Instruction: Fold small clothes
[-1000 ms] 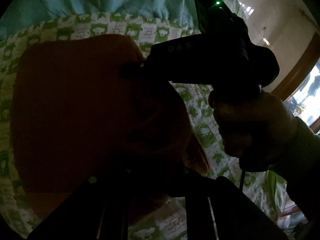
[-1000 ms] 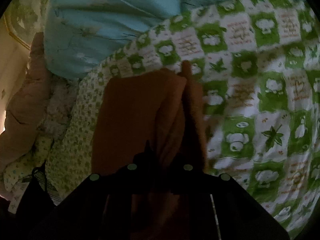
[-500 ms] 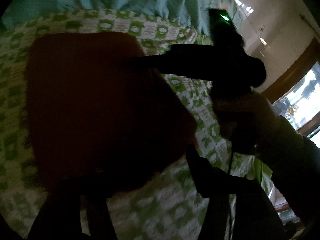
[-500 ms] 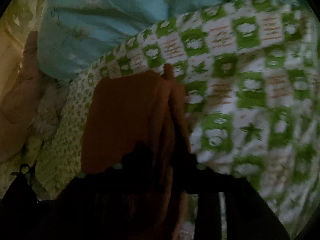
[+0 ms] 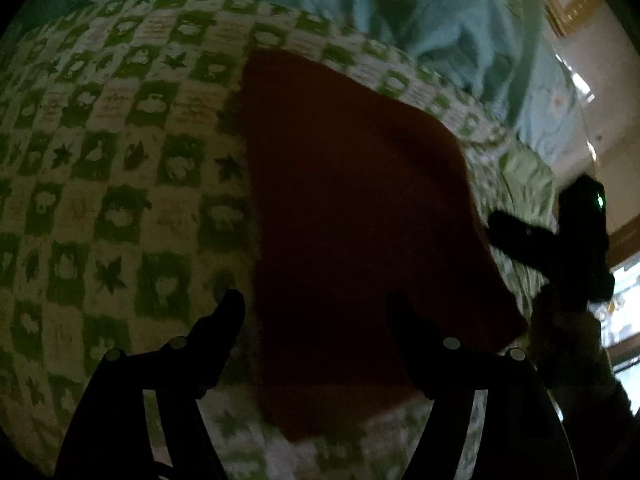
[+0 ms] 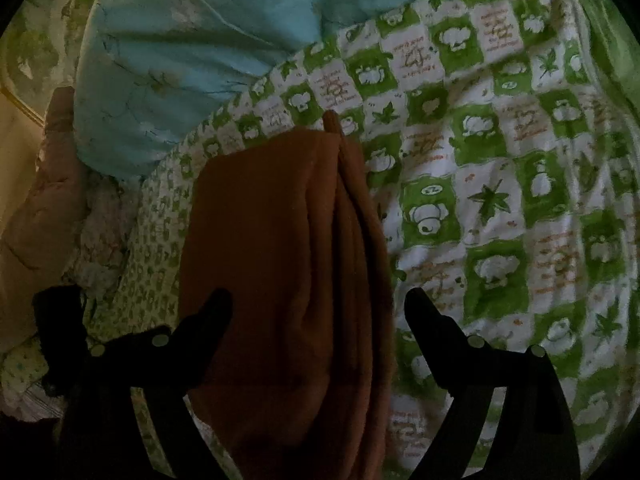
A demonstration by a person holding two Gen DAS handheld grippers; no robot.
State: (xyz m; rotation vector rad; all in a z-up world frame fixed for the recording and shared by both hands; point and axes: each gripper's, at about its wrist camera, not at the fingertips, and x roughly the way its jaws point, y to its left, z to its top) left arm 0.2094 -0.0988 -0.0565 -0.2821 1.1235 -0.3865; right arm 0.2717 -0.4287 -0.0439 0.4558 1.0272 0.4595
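Note:
A small orange-brown garment (image 5: pixel 352 216) lies folded flat on the green-and-white patterned bedspread (image 5: pixel 112 168). My left gripper (image 5: pixel 314 304) is open and empty, its jaws spread above the garment's near edge. In the right wrist view the garment (image 6: pixel 288 272) shows stacked layers with folded edges along its right side. My right gripper (image 6: pixel 318 304) is open and empty, jaws spread on either side of the garment. The right gripper also shows in the left wrist view (image 5: pixel 496 224) at the garment's right edge, held by a hand.
A light blue quilt (image 6: pixel 192 40) is bunched at the far side of the bed. Beige bedding (image 6: pixel 36 216) lies at the left. A wall and a bright window (image 5: pixel 624 288) stand to the right in the left wrist view.
Both grippers have opened and let go of the garment. They have pulled back from it, and it now lies flat on the bedspread.

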